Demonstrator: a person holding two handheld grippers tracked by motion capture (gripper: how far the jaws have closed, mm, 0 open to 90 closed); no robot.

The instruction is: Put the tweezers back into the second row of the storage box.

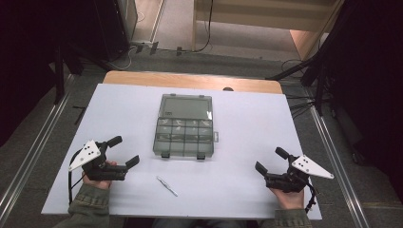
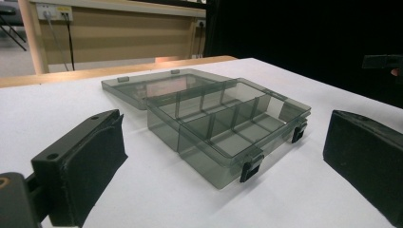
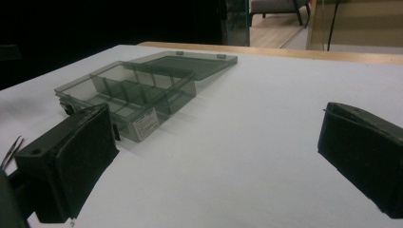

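Observation:
A smoky clear compartment box (image 1: 184, 137) lies open in the middle of the white table (image 1: 247, 128), its lid (image 1: 186, 108) folded flat toward the far side. The box (image 2: 228, 130) looks empty in the left gripper view, and its compartments (image 3: 124, 95) also show in the right gripper view. Thin metal tweezers (image 1: 167, 185) lie in front of the box; their tips (image 3: 12, 149) reach into the right gripper view at the left edge. My left gripper (image 1: 124, 151) rests at the front left, open and empty. At the front right my right gripper (image 1: 270, 160) is open and empty too.
A wooden table edge (image 1: 190, 80) shows beyond the white sheet. Dark frames and cables stand on the floor around the table. A wooden cabinet (image 1: 266, 14) is at the back. Bare white surface lies between both grippers and the box.

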